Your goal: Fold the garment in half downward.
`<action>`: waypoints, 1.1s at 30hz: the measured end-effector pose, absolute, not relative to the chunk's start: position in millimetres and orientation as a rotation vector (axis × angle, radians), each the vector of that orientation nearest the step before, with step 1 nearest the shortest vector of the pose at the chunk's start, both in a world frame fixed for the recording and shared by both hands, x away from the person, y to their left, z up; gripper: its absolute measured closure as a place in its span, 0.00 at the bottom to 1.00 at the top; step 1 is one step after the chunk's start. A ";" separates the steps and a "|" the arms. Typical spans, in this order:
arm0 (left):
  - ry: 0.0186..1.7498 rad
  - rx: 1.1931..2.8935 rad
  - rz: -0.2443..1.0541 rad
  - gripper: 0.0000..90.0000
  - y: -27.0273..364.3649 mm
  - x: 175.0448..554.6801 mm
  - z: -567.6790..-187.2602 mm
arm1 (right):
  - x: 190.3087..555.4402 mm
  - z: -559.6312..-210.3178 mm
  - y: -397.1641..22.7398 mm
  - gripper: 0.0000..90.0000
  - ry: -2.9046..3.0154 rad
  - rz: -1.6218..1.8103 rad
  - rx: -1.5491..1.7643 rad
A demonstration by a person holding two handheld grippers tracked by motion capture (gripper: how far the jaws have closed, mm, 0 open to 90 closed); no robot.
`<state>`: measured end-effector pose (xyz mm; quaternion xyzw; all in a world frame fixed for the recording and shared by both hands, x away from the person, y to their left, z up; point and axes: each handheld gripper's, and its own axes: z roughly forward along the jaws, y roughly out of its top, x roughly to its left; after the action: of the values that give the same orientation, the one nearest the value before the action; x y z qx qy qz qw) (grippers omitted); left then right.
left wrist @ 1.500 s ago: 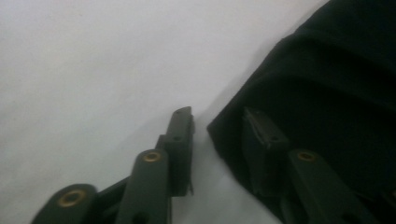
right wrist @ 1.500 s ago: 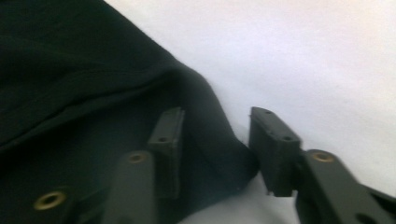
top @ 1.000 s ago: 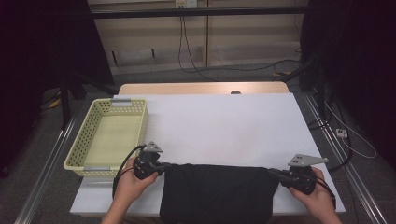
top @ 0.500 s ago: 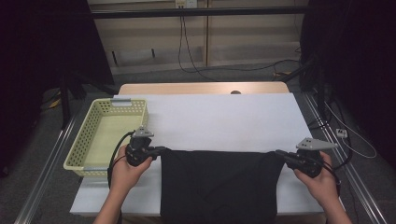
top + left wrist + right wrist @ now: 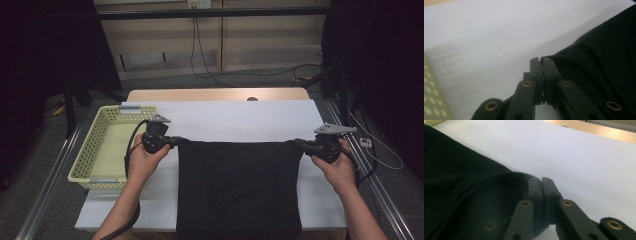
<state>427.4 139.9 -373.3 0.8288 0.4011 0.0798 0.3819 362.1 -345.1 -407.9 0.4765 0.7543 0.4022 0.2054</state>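
Observation:
A black cloth (image 5: pixel 239 187) is stretched out between my two grippers and hangs down over the near edge of the white table (image 5: pixel 240 120). My left gripper (image 5: pixel 175 141) is shut on its far left corner, my right gripper (image 5: pixel 297 143) on its far right corner. In the left gripper view the closed left gripper (image 5: pixel 541 61) pinches the cloth's (image 5: pixel 599 60) edge above the white surface. In the right gripper view the right gripper (image 5: pixel 541 181) is likewise closed, with the cloth's (image 5: pixel 461 182) corner bunched against it.
A pale yellow perforated basket (image 5: pixel 92 150) stands at the table's left edge, close to my left hand; its rim (image 5: pixel 431 97) shows in the left gripper view. A wooden strip (image 5: pixel 215 95) runs along the table's far side. Metal rails flank both sides.
Both hands have moved away from the person and risen, carrying the cloth's far edge toward the table's middle. The cloth now covers more of the table and is pulled tauter.

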 end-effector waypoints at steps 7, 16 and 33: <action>1.059 2.120 0.234 0.98 130.4 440.2 -372.4 | 370.4 -411.5 -350.1 0.97 2.076 1.116 1.354; 1.098 2.118 0.264 0.98 119.8 463.6 -369.3 | 395.0 -416.6 -362.3 0.97 2.016 1.117 1.432; 1.244 2.115 0.177 0.61 104.7 491.8 -422.1 | 421.4 -434.4 -350.1 0.62 1.989 1.033 1.491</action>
<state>491.8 104.7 -422.1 0.8104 0.4764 0.0680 0.3342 421.4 -350.1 -434.4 0.5401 0.7202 0.3740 0.2230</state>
